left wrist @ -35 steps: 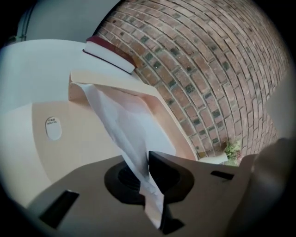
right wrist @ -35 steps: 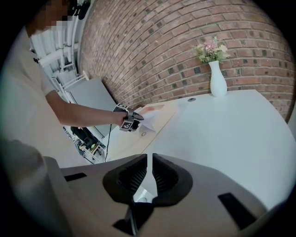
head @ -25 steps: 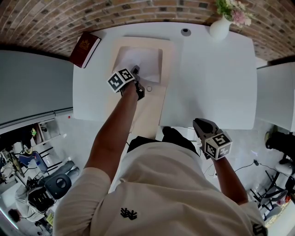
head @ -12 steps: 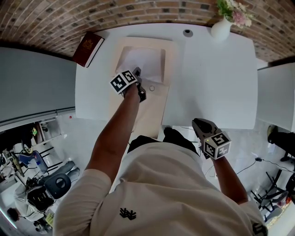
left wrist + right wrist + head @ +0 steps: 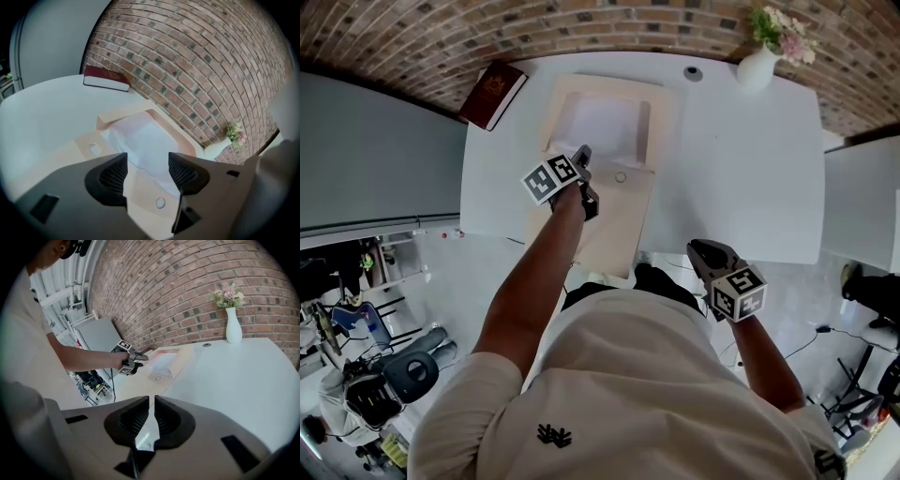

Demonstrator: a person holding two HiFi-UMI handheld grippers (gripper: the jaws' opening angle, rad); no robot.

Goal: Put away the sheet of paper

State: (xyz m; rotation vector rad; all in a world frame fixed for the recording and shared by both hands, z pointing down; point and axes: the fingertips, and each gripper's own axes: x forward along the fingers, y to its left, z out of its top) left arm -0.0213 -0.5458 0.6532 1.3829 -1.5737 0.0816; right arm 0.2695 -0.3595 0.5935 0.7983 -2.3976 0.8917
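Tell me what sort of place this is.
Likely a lab or workshop corner set up like an office: a white table with a vase of flowers and a red book against a brick wall, with gear and cables on the floor beside it.

Table (image 5: 750,187) open at right — vase (image 5: 757,67), book (image 5: 492,94) line back edge.

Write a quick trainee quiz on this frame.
1. True or false: the paper lies in the open folder.
2. What does the left claw hold? A paper; B folder; C nothing.
3. What stands at the table's far right corner?

Key:
1. True.
2. C. Its jaws have just been opening, with nothing between them.
3. The vase.
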